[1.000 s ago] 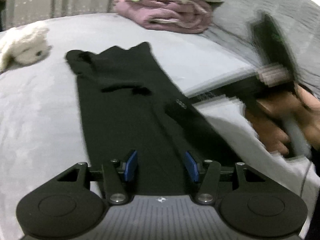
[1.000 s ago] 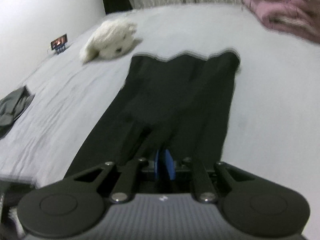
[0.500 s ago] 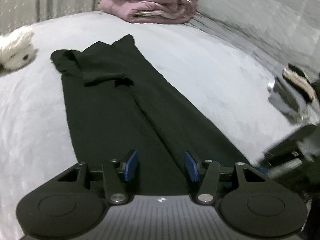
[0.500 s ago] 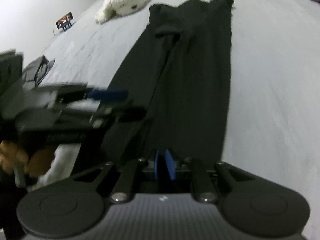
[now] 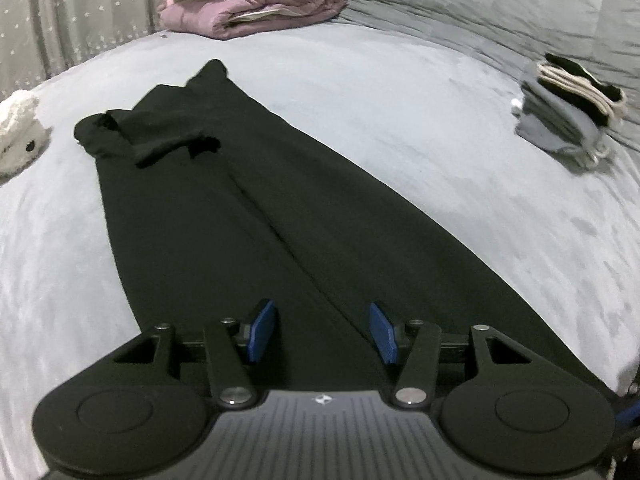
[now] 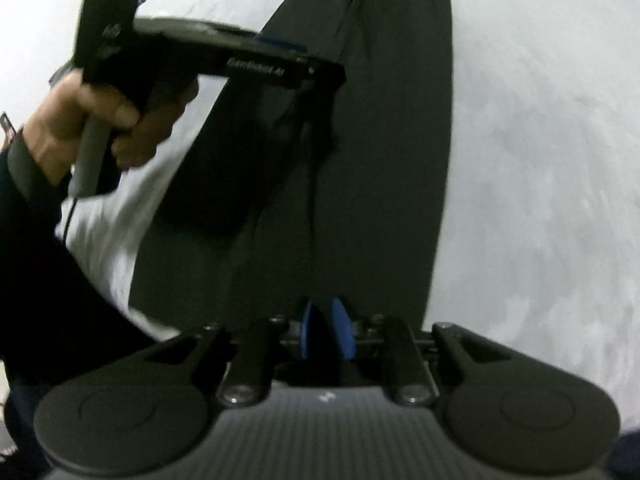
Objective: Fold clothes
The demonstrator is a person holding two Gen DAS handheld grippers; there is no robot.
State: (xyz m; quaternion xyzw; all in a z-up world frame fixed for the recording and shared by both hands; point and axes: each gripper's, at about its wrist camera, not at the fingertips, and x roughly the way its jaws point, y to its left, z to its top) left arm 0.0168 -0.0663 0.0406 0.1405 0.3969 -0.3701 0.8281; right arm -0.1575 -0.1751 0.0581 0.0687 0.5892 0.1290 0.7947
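Observation:
A long black garment (image 5: 248, 216) lies flat and lengthwise on the grey bed (image 5: 420, 128), with a crumpled fold at its far end. My left gripper (image 5: 322, 332) hovers over the near end, open, with nothing between its blue pads. The right wrist view shows the same garment (image 6: 384, 160) from its near end. My right gripper (image 6: 326, 334) sits low over it. Its jaws are opening, the pads a narrow gap apart, with no cloth pinched between them. A hand (image 6: 100, 120) holds the left gripper (image 6: 316, 68) above the garment's left side.
A purple blanket pile (image 5: 256, 0) lies at the far end of the bed. A stack of folded clothes (image 5: 568, 108) sits to the right. A white plush toy (image 5: 16, 132) lies to the left. A person's dark sleeve (image 6: 40, 260) fills the right wrist view's left edge.
The right gripper has swept back along the garment to its near end, and its pads have parted slightly. The left view has swung right, bringing the folded stack into sight.

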